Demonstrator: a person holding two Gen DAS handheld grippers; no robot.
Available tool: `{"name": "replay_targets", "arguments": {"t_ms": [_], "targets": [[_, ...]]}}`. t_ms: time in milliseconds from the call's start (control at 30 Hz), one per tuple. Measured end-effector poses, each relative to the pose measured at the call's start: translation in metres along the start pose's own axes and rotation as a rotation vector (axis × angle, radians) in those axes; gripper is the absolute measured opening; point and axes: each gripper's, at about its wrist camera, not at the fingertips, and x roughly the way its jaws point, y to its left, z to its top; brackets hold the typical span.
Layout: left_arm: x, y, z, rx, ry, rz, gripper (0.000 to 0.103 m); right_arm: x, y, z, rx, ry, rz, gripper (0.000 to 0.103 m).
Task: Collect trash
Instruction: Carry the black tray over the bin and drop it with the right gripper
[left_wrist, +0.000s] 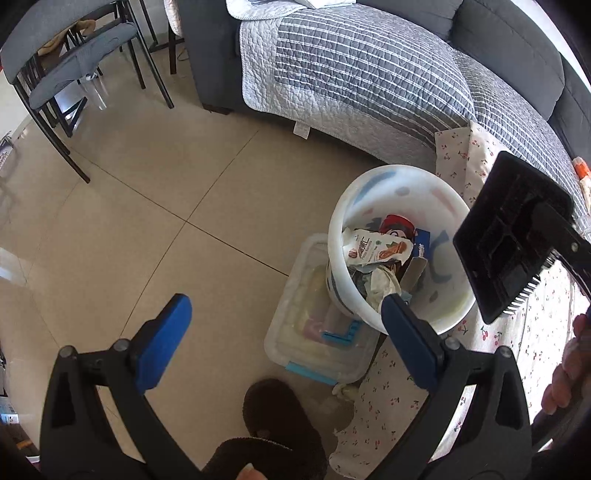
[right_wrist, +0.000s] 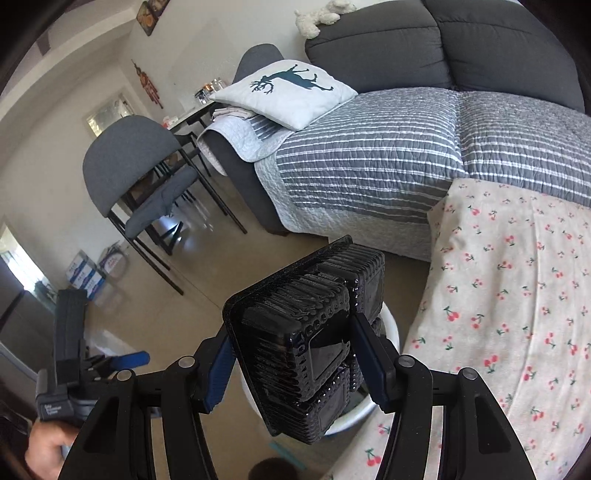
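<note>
A white bucket (left_wrist: 341, 221) stands on the floor beside the sofa and holds wrappers (left_wrist: 376, 249) and crumpled paper. My left gripper (left_wrist: 286, 332) hangs above the floor just left of the bucket, jaws wide open and nothing between them; its right pad overlaps the bucket's near rim. A ribbed black plastic tray (right_wrist: 295, 354) is clamped between the blue pads of my right gripper (right_wrist: 295, 369), which is shut on it. In the left wrist view that tray (left_wrist: 513, 236) hovers tilted at the bucket's right side. Under the tray, part of the bucket rim (right_wrist: 392, 325) shows.
A clear storage box (left_wrist: 295, 317) with blue latches lies against the bucket. A dark slipper (left_wrist: 277, 413) is near the bottom edge. A cherry-print cloth (right_wrist: 498, 295) covers the surface on the right. A quilted sofa (left_wrist: 369, 74) and grey chairs (left_wrist: 70, 70) ring the tiled floor.
</note>
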Motion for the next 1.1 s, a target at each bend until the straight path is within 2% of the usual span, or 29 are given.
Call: {"name": "replay_targets", "arguments": {"t_ms": [133, 167, 200, 233, 533, 767, 867, 1100], "targets": [[0.001, 0.005, 0.001, 0.002, -0.003, -0.001, 0.102, 0.025, -0.009, 0.001, 0.063, 0.010, 0.022, 0.065], [0.001, 0.006, 0.001, 0.002, -0.004, -0.001, 0.102, 0.029, -0.012, 0.000, 0.081, 0.020, 0.030, 0.069], [0.001, 0.006, 0.001, 0.000, -0.005, -0.001, 0.102, 0.031, -0.014, -0.001, 0.095, 0.024, 0.028, 0.078], [0.001, 0.007, 0.002, -0.003, -0.004, -0.003, 0.102, 0.031, -0.014, -0.001, 0.098, 0.022, 0.016, 0.080], [0.001, 0.002, 0.002, 0.009, -0.003, -0.002, 0.102, 0.003, -0.020, -0.005, 0.022, 0.038, -0.065, 0.081], [-0.004, -0.019, 0.001, 0.048, -0.020, -0.005, 0.102, -0.042, -0.049, -0.013, -0.001, 0.058, -0.195, 0.083], [-0.006, -0.032, 0.001, 0.066, -0.023, -0.017, 0.102, -0.058, -0.067, -0.017, 0.004, 0.091, -0.306, 0.084], [-0.014, -0.075, -0.001, 0.133, -0.035, -0.040, 0.102, -0.098, -0.119, -0.030, 0.049, 0.143, -0.460, 0.084]]}}
